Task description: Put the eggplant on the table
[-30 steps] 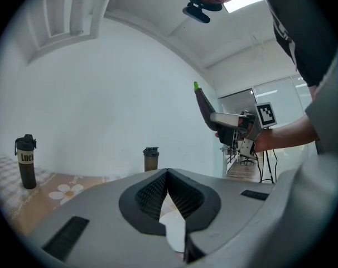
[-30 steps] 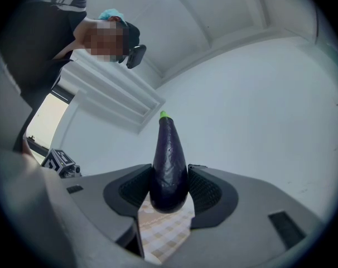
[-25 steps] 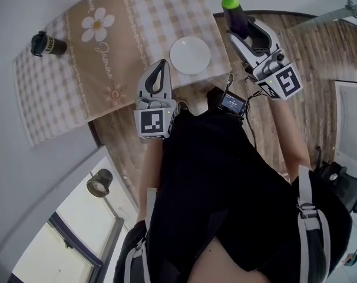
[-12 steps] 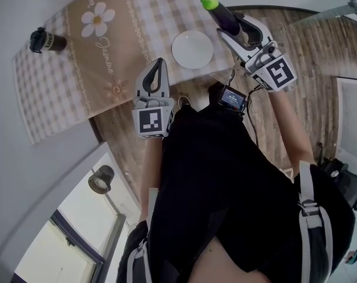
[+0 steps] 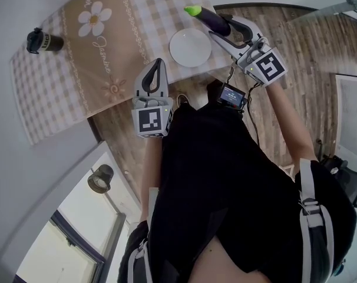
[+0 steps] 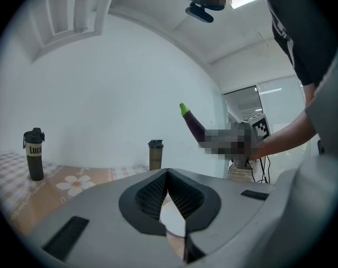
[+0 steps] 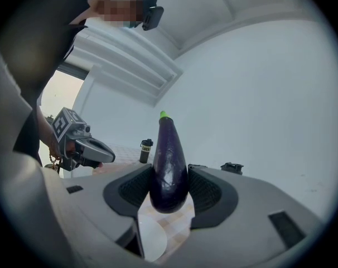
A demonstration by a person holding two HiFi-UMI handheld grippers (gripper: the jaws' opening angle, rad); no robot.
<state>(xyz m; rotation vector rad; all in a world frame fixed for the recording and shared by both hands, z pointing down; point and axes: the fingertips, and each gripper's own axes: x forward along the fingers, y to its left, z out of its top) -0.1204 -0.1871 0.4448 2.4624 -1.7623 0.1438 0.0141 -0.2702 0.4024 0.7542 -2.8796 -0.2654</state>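
The eggplant [image 7: 168,161] is smooth, glossy and dark purple, tapering to a bright green tip. The right gripper [image 7: 169,190] is clamping its ribbed black pads on the rounded lower end, so the long body is sticking up and out past the jaws. Seen from the head view, the eggplant [image 5: 209,17] is hanging in the air over the right side of the table [image 5: 49,93], which is wearing a checked cloth, just beside the round white plate [image 5: 190,47]. The right forearm is reaching far forward. The left gripper [image 5: 157,68] is hovering nearer, jaws together, holding nothing.
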